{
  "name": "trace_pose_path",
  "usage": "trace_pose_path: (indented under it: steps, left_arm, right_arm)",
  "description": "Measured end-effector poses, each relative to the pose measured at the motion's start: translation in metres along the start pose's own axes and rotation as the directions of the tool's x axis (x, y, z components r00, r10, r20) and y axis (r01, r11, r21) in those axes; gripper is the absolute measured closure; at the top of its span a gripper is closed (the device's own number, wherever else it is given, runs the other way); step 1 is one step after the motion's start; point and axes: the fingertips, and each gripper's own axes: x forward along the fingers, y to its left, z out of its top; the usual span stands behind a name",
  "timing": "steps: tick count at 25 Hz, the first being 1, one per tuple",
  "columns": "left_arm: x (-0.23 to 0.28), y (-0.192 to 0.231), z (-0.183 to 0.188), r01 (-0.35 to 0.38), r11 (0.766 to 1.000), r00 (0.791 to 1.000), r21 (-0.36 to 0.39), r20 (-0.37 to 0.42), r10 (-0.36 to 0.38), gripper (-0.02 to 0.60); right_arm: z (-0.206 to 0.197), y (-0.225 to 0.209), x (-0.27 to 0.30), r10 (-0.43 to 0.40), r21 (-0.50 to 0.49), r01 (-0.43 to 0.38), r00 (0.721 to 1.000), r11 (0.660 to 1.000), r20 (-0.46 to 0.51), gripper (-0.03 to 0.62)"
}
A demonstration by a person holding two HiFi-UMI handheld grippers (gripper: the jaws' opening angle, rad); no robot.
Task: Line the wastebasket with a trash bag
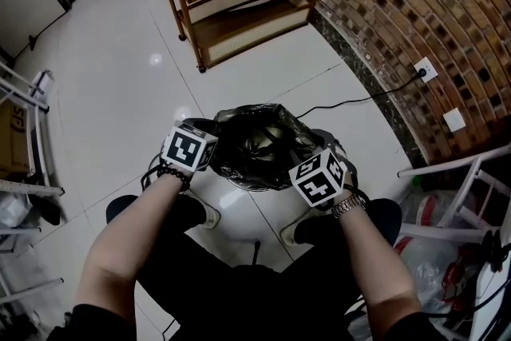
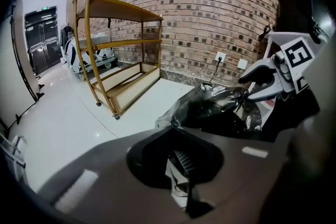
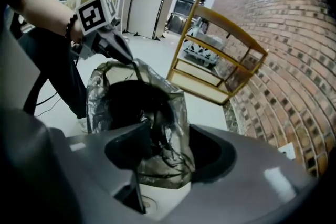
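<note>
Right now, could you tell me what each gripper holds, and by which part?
Left gripper pinches the bag by its rim. Right gripper holds nothing: jaws open, bag edge between them.

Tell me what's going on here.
A person stands over a white wastebasket and is lining it with a black plastic trash bag, with a handheld gripper in each hand. The left gripper is shut on the bag's rim on its side. The right gripper has its jaws open, with a fold of the opposite edge between them but not pinched. The bag's mouth gapes over the basket, and its edge is bunched rather than smooth.
</note>
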Motion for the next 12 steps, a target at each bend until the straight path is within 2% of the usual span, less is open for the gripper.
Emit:
trace_pose_path:
  steps: [6,10,12]
  left_arm:
    - [0.015,0.012,-0.006,-0.044,0.999,0.999,0.010,-0.017,0.044,0.578]
    - [0.023,0.014,-0.011,-0.035,0.999,0.999,0.009,-0.026,0.035,0.575]
    - [0.026,0.021,-0.021,-0.055,0.998,0.997,0.007,-0.051,0.055,0.554]
  right_arm:
    - [-0.009,-0.005,0.029,0.050,0.033,-0.049,0.998,0.998,-0.027,0.362]
    - [-0.013,-0.006,0.047,0.076,0.055,-0.073,0.996,0.996,-0.044,0.362]
    - [-0.014,-0.005,0.055,0.093,0.070,-0.090,0.994,0.993,-0.049,0.362]
